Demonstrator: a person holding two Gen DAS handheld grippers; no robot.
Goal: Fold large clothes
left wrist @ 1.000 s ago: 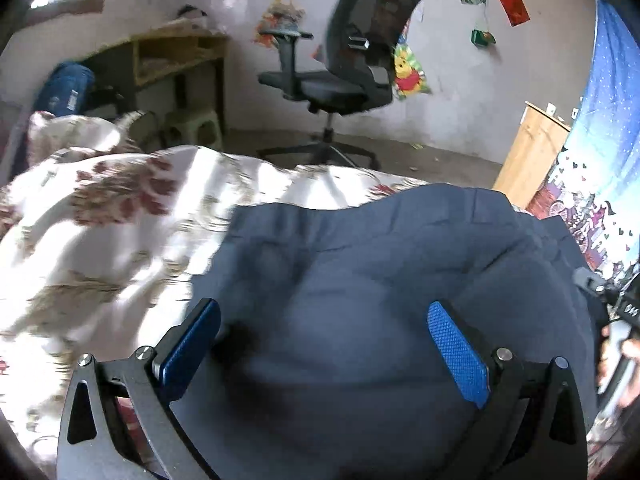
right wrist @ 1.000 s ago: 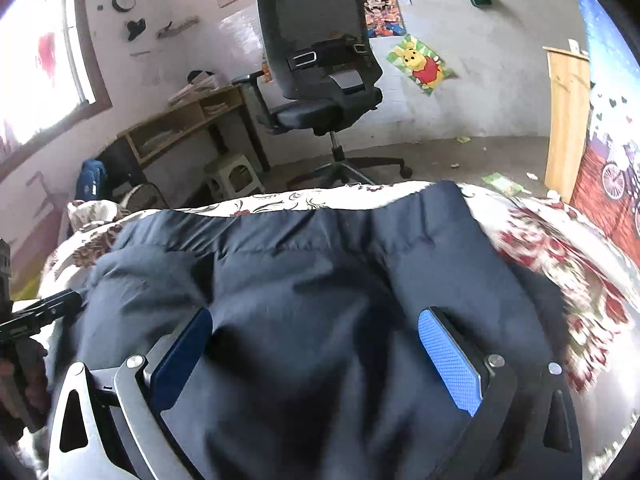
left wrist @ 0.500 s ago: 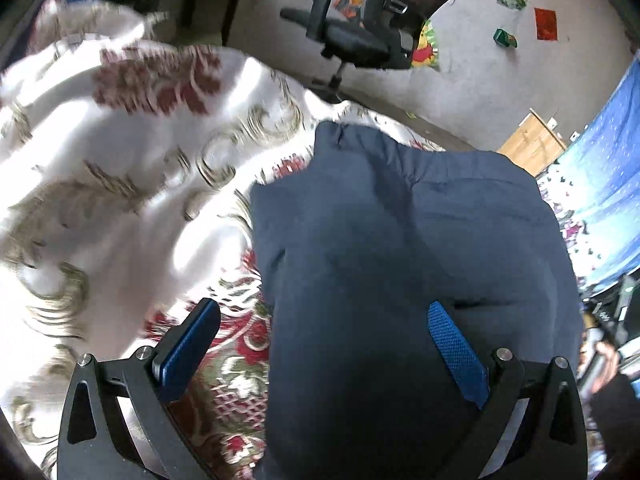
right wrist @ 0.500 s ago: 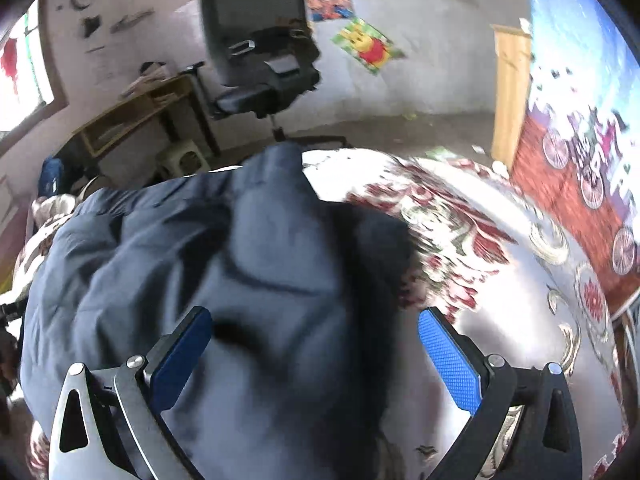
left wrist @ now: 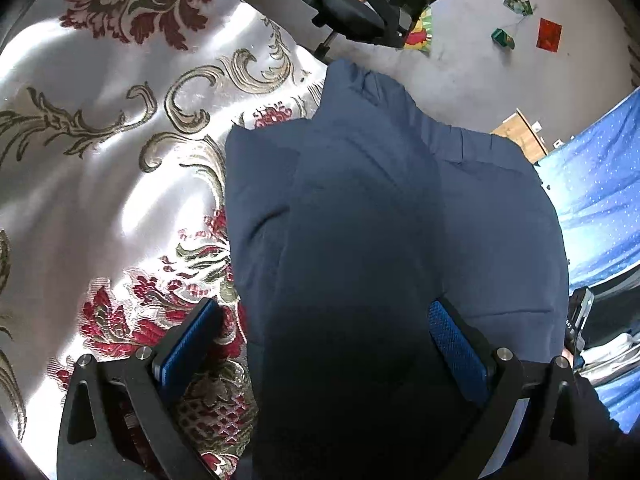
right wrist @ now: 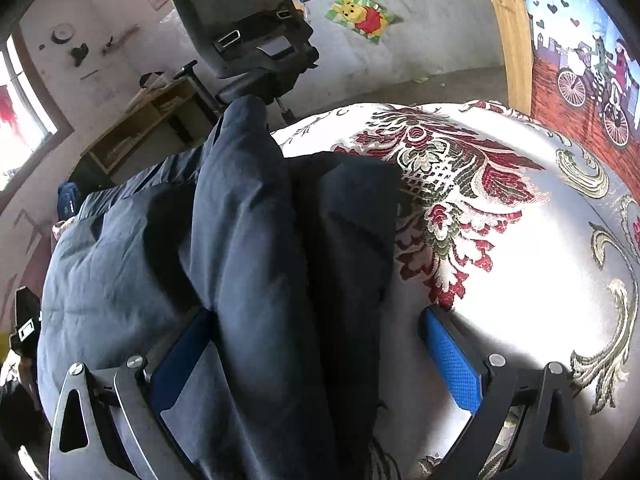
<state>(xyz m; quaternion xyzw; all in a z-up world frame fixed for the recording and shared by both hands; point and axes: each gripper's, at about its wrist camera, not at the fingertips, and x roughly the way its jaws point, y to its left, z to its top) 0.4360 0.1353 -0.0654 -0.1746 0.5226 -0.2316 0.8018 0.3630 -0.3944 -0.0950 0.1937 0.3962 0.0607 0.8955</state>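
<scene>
The jacket (left wrist: 380, 220), a dark blue padded garment, lies on the bedspread (left wrist: 100, 160), bunched into thick overlapping folds. In the left view it fills the frame from 12 o'clock down to 6, running under and between the jaws of the left gripper (left wrist: 320, 344), which stand spread wide with cloth passing between them but not pinched. The right gripper (right wrist: 316, 352) is the same: jaws spread, a thick dark fold rising up the middle between them, the pads clear of it as far as can be seen. The jacket looks soft, puffy and light for its bulk; it will likely spring back and slide on the glossy bedspread, so folds may not stay flat without pressing. A firm hold is best taken at a seam, hem or collar edge, where the cloth is thinner and the jaws can close fully, not on the padded body. The left view shows the jacket's left edge against the bedspread at 9 o'clock and a raised tip at 12, with the chair (left wrist: 360, 4) beyond. The right view shows what that one hides: the jacket's right edge ending at about 1 o'clock, bare bedspread from 1 to 4, and a tall ridge (right wrist: 244, 200) standing up toward 11.
</scene>
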